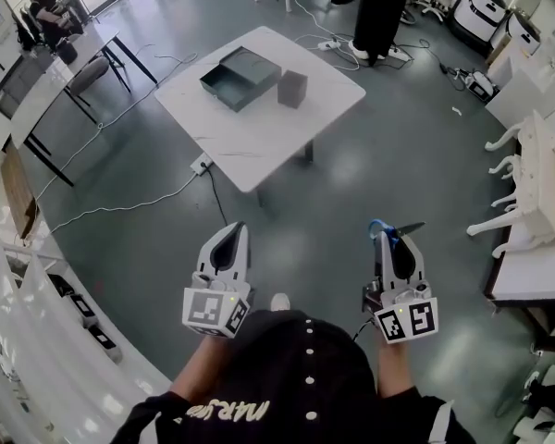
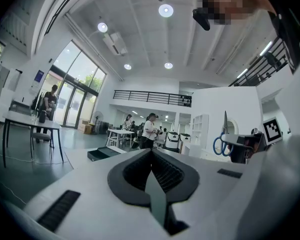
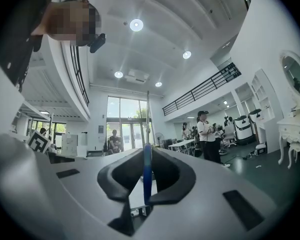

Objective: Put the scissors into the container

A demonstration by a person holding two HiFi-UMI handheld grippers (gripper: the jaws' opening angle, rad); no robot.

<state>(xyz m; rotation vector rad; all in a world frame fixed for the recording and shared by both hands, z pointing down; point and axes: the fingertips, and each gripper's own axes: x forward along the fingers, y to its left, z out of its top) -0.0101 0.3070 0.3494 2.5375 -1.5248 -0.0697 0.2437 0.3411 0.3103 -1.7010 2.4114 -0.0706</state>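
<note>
tray (image 1: 231,80) on table (image 1: 259,137), container (image 1: 292,89) just R

**Left gripper** (image 1: 233,229) and **right gripper** (image 1: 389,236): pale grey shells, with black lining on the jaws. Each carries a marker cube (image 1: 216,311) faced with black-and-white square patterns.

**Scissors** (image 1: 381,226): bright blue handles. The blades look dark in the head view and silvery grey in the left gripper view.

**Surface** (image 1: 259,141): plain white.

**Container** (image 1: 238,78): dark grey inside and out. The small box (image 1: 292,89) is the same dark grey.

**Floor** (image 1: 148,248): even grey-green, crossed by a white cable (image 1: 120,209).

**Person's garment** (image 1: 287,377): black, dotted with white studs and marked with white lettering.

**Carved furniture** (image 1: 536,183): white throughout.
</note>
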